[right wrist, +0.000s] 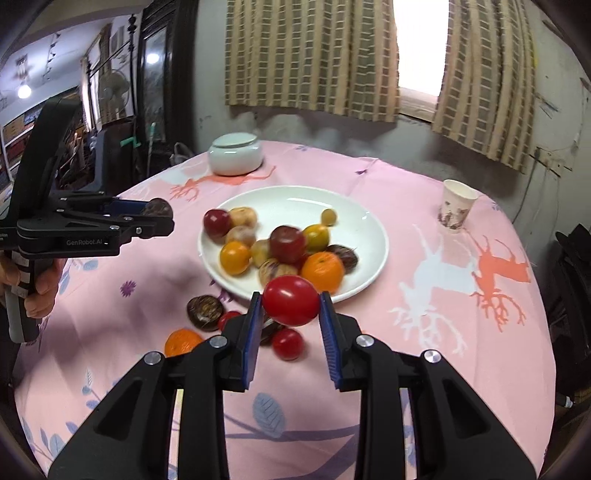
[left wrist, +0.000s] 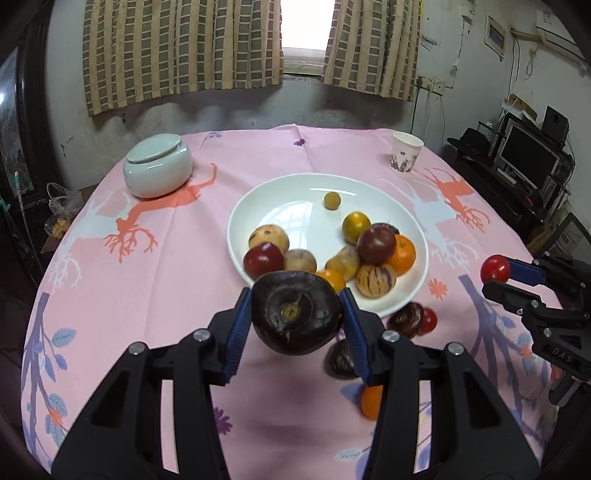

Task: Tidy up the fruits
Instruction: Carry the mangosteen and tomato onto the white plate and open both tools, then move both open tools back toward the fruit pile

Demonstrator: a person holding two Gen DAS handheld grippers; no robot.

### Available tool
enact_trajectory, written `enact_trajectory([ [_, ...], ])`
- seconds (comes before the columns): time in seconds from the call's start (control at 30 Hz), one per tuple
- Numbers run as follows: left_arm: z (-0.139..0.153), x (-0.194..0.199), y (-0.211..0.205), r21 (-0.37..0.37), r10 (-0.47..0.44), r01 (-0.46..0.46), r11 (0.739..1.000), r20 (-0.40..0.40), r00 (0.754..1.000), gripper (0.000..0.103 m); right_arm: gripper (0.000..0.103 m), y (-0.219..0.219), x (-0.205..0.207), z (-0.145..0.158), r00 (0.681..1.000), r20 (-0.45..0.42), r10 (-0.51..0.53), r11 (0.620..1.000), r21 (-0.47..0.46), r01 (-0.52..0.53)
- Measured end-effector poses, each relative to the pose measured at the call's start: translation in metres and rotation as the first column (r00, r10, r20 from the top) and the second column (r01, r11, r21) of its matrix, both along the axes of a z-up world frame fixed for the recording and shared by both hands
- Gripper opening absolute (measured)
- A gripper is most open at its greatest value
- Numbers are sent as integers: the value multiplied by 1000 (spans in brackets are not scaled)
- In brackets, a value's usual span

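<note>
Gripping: left claw (left wrist: 297, 317) clamps dark, round, matte fruit (left wrist: 297, 317); right claw (right wrist: 291, 306) pinches glossy red tomato (right wrist: 291, 301), plate (right wrist: 369, 229) at 12.

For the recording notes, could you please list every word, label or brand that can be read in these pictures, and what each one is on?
"GenRobot.AI": on the side of the left tool, seen from the right wrist camera.
"DAS": on the body of the right tool, seen from the left wrist camera.
Paper cup: a printed pattern only, no words readable.
Wall papers behind: too small and blurred to read.
</note>
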State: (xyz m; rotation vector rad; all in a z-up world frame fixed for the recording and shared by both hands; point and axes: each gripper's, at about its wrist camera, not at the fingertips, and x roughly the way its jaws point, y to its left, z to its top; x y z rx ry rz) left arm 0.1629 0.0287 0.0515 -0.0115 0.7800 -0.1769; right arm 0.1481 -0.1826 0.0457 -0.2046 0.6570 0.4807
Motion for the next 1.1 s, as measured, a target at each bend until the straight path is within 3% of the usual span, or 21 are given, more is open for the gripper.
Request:
enact_trajectory([
  [0.13, 1, 24, -8, -31, 4, -4, 1000, 2, 1000, 48, 31, 6, 23, 4, 1000, 0, -22, 1000, -16, 22],
  [0.33, -16, 59, -24, -34, 30, -31, 999, -32, 999, 48, 31, 14, 63, -5, 997, -27, -70, 997, 38, 71],
  [0.73, -37, 91, -23, -45, 69, -73, 996, -94, 993, 49, 31, 21, 116, -36, 976, -174, -127, 981, 126, 150],
  [0.87, -34, 90, -23, -55, 90, -94, 994, -73, 993, 70, 31, 23, 116, -42, 969, -201, -144, 980, 108, 168],
  [0.93, -30, 88, -22, -59, 94, -98, 993, -59, 994, 71, 32, 22, 113, -42, 970, -199, -142, 980, 111, 167],
  [1.0, -27, 85, -22, -78, 87, -91, 993, -54, 995, 73, 38, 21, 111, -40, 969, -204, -139, 979, 117, 165],
  [1.07, -24, 82, -21, -87, 92, -96, 992, -49, 995, 76, 60, 20, 108, -36, 968, -188, -165, 975, 114, 189],
  [1.1, -23, 80, -22, -91, 93, -97, 991, -46, 995, 76, 61, 17, 107, -34, 971, -176, -163, 973, 132, 187],
])
